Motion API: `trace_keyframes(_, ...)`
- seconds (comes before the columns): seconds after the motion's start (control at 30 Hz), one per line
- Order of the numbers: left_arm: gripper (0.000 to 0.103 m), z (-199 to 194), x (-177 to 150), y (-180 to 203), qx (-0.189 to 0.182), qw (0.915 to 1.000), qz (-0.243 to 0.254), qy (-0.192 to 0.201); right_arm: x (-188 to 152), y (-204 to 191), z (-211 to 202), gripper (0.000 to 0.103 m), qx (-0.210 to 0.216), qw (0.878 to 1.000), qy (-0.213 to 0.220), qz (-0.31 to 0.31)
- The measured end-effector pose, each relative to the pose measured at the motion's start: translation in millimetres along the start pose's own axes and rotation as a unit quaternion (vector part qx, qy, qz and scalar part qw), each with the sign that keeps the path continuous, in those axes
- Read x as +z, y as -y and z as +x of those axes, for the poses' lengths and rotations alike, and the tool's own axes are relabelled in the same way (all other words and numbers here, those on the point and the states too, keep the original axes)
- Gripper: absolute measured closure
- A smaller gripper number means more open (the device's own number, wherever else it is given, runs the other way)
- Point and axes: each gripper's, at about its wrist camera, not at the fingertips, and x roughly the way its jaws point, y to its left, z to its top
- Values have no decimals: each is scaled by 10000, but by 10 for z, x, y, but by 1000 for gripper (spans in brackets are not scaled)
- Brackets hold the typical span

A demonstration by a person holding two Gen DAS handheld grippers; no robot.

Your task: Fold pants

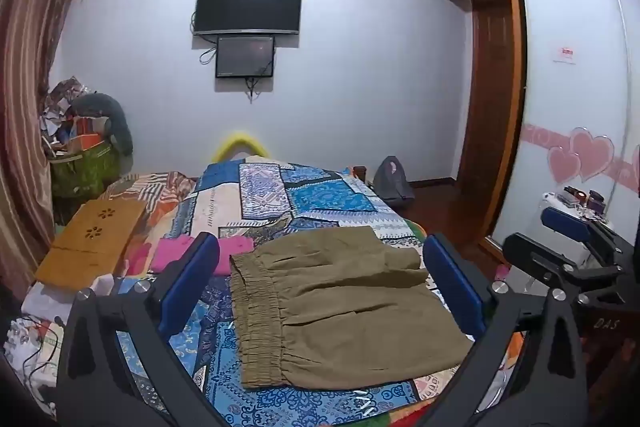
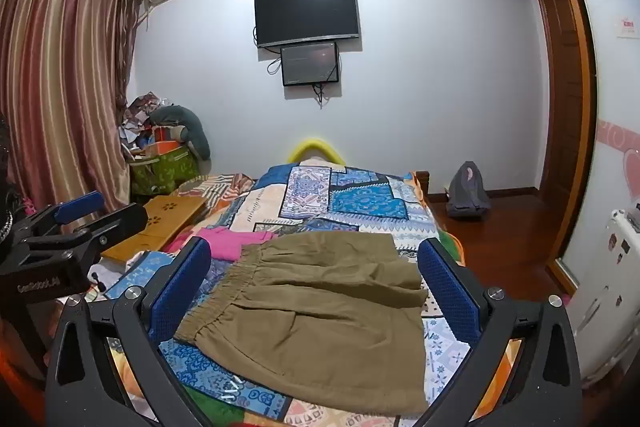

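The olive-brown pants (image 1: 340, 303) lie folded in a compact stack on the patterned bedspread (image 1: 316, 195), elastic waistband to the left. They show in the right wrist view (image 2: 320, 319) too. My left gripper (image 1: 320, 251) is open and empty, held above the pants with its blue pads either side. My right gripper (image 2: 316, 255) is open and empty, also above the pants. The right gripper shows at the right edge of the left wrist view (image 1: 568, 247); the left gripper shows at the left edge of the right wrist view (image 2: 80, 219).
A pink garment (image 1: 200, 251) lies left of the pants. A wooden lap tray (image 1: 92, 243) sits on the bed's left side. A cluttered green bin (image 1: 84, 163) stands by the curtain. A grey bag (image 1: 392, 183) sits on the wooden floor right of the bed.
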Motion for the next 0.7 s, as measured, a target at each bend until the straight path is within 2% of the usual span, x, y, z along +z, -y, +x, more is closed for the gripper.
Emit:
trace_keyframes(0.17,0,76,33,-53,-95,9999,-35,-67,-1,-2,6,0,8,10000,-11,12)
trace_keyframes(0.23,0,-10,32,32,-44,9998,156,98,-1,-4,7,0,4,10000,-2,5)
trace_keyframes(0.7,0,-33,49,108,-48,9995,276,137,-3,17,20,0,-14,10000,23,10)
